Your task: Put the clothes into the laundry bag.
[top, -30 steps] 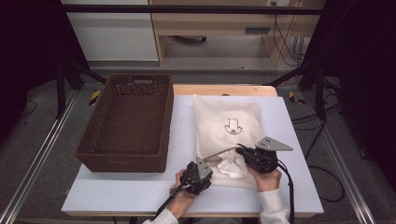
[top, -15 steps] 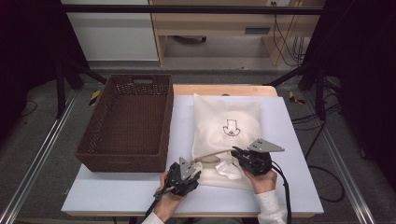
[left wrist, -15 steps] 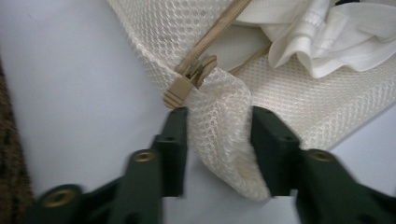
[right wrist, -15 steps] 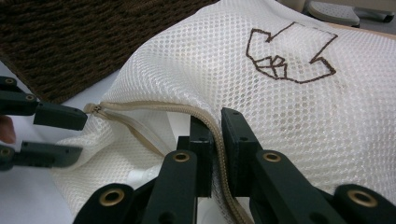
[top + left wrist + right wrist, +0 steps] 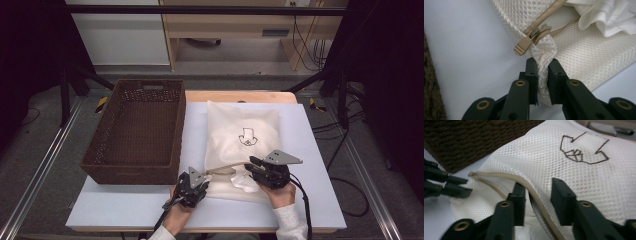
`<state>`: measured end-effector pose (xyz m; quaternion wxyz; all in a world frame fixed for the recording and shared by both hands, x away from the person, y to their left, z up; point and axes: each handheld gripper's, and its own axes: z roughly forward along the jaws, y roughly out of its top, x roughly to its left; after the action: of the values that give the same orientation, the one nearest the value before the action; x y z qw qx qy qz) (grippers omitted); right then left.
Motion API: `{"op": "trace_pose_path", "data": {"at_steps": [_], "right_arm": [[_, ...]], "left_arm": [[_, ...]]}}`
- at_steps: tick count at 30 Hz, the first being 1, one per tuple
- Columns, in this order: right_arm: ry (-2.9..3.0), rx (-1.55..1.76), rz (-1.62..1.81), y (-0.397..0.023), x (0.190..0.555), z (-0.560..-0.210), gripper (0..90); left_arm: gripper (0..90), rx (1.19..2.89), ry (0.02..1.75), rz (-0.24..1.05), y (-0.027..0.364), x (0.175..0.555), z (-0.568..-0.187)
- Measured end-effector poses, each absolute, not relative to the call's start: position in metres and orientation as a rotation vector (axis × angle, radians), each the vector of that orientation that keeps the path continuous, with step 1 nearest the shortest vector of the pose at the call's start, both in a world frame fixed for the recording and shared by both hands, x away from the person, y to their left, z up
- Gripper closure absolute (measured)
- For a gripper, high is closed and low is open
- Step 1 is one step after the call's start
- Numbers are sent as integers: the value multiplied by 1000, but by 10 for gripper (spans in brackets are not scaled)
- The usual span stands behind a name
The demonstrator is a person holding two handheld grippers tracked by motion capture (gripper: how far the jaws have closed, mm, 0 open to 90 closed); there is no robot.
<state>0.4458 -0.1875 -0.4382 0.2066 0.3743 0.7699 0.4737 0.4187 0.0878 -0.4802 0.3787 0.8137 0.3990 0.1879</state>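
Two hand-held grippers work the near end of a mesh bag (image 5: pixel 243 145) lying on the tabletop (image 5: pixel 310 165), right of the basket (image 5: pixel 135 130). The left hand-held gripper (image 5: pixel 542 75) has just been closing and pinches a bunched corner of mesh just below the zip pull (image 5: pixel 524 45). The right hand-held gripper (image 5: pixel 537 200) has just been opening; its jaws straddle the upper zip edge (image 5: pixel 524 185) without pressing it. The zip runs across the bag from left corner to right, so the opening, with white cloth (image 5: pixel 245 182) showing, lies between the two hands, nearer the right
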Motion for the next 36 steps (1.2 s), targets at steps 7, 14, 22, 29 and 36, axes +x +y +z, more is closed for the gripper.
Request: {"op": "trace_pose_path", "data": {"at_steps": [7, 14, 22, 29, 36], "right_arm": [[2125, 1018, 1306, -189, 427, -436, 250], [2087, 1079, 1348, -202, 401, -439, 284], [2159, 1166, 1226, -198, 397, -465, 385], [2183, 1181, 1057, -182, 414, -485, 400], [2188, 1190, 926, -177, 426, -481, 800]], "left_arm": [[806, 2064, 1006, 468, 93, 419, -486], [790, 2069, 1001, 457, 93, 421, -487], [791, 2085, 987, 497, 90, 419, -487], [824, 2096, 970, 508, 89, 417, -487], [845, 2082, 974, 443, 90, 416, -485]]}}
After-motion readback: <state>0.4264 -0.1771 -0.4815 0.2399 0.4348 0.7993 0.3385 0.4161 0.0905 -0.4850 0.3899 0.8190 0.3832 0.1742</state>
